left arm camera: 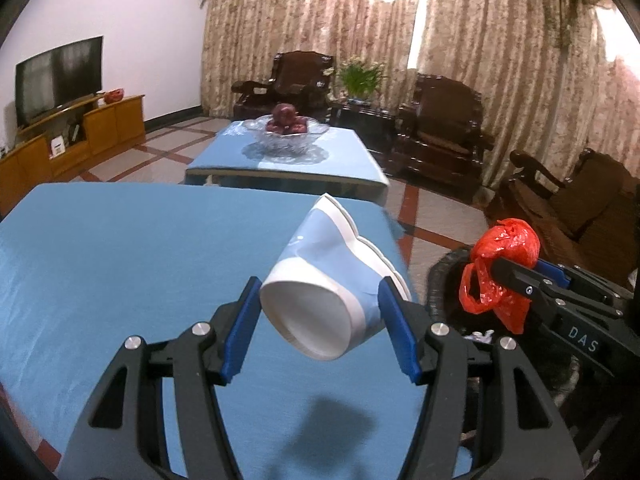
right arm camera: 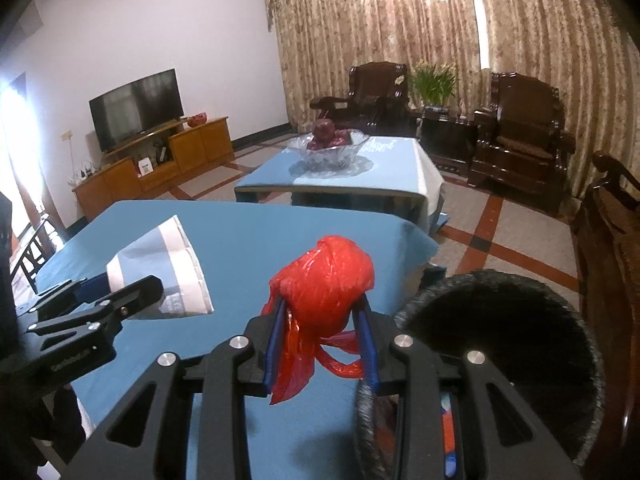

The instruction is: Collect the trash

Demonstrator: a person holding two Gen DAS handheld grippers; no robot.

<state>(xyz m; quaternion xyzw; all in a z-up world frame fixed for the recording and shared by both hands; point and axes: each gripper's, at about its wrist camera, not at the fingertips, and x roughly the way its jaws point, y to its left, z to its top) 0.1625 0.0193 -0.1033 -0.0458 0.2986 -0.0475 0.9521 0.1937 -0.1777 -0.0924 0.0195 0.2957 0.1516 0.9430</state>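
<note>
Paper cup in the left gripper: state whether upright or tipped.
Tipped. The paper cup lies sideways between the left gripper pads, base toward the camera.

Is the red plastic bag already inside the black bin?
No, the red plastic bag is clamped in the right gripper, above the blue table edge and beside the black bin, not in it.

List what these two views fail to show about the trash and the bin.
- Bin contents: right wrist view, interior dark, near rim behind the right gripper.
- Paper cup inside: left wrist view, mouth faces away.
- Red plastic bag contents: knotted, opaque.
- Bin in left wrist view: mostly behind the right gripper.
</note>
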